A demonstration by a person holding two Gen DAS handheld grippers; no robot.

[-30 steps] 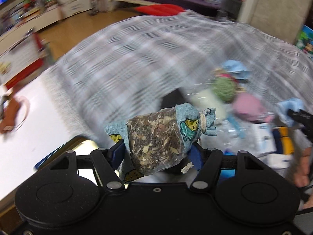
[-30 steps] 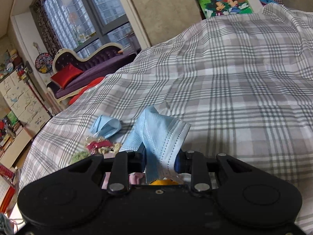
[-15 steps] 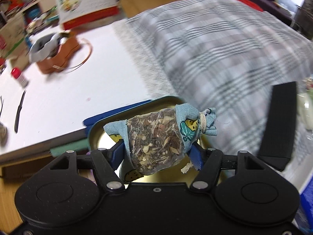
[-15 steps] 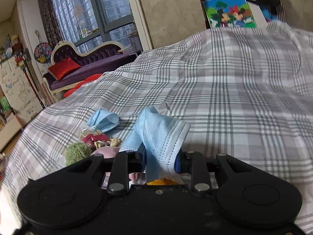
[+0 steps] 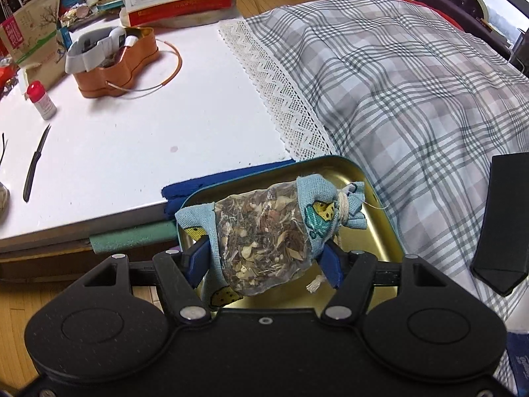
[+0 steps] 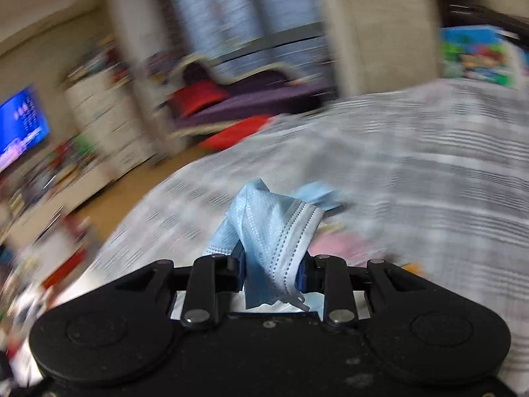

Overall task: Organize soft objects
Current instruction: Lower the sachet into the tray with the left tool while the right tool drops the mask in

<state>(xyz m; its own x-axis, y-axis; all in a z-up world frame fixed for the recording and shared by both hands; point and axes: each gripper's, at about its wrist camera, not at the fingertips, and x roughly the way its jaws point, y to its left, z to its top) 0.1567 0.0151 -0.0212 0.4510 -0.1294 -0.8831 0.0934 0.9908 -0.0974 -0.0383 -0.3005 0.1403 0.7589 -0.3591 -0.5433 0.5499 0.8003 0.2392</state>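
Herb sachet [image 5: 267, 235] clenched in left tongs [image 5: 264, 258] at lower centre, over gold tin tray [image 5: 380, 205]. Right tongs [image 6: 272, 261] grasp blue face mask [image 6: 271, 231]; background blurred.

Between the left gripper's [image 5: 264, 258] matt black plastic jaws sits a sachet [image 5: 264, 231] of coarse blue woven cloth with a clear, glossy film window over dry leaves, its neck tied with pale twine. Just beyond the jaws lies a tin tray [image 5: 380, 205] of smooth, shiny gold-toned metal. Beyond that: a smooth matt white worktop [image 5: 132, 139] and a soft checked cloth [image 5: 413, 82] edged with lace. The right gripper's [image 6: 272, 271] dusty black plastic jaws pinch a face mask [image 6: 271, 225] of dimpled, non-woven pale blue fabric.
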